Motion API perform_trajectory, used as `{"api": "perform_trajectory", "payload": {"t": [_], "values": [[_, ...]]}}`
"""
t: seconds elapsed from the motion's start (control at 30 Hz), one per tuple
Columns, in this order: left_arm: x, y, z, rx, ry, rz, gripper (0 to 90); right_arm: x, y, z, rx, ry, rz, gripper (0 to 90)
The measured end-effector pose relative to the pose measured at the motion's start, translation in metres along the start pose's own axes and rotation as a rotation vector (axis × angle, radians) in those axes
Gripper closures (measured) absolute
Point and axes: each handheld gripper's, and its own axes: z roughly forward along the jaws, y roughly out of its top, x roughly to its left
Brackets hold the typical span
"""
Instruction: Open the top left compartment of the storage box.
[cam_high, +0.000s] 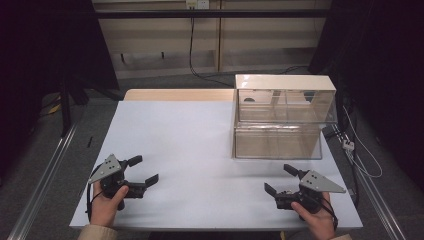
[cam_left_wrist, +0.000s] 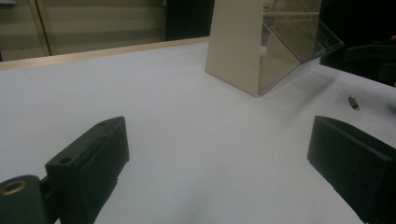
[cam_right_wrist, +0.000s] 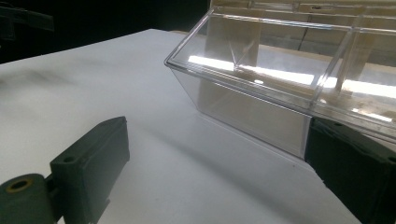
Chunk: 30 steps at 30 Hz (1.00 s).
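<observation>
Both the left gripper (cam_high: 144, 170) and the right gripper (cam_high: 278, 179) rest at the near table (cam_high: 175, 140) edge, jaws wide and empty, apparently poised to start. The clear bin (cam_high: 280, 117) sits far right, its long axis crosswise, sloped front facing the person.
</observation>
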Motion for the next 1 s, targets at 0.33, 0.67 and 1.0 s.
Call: {"api": "perform_trajectory", "payload": {"t": [0.33, 0.67, 1.0], "values": [[-0.005, 0.008, 0.008, -0.005, -0.014, -0.005, 5.2, -0.001, 0.000, -0.005, -0.005, -0.007, 0.001, 6.6], [-0.020, 0.030, 0.030, 0.026, -0.034, 0.010, 5.8, -0.002, -0.001, -0.007, -0.006, -0.009, 0.008, 6.6], [-0.037, 0.046, 0.059, 0.058, -0.086, 0.036, 9.2, -0.002, -0.001, -0.008, -0.009, -0.010, 0.014, 6.6]]}}
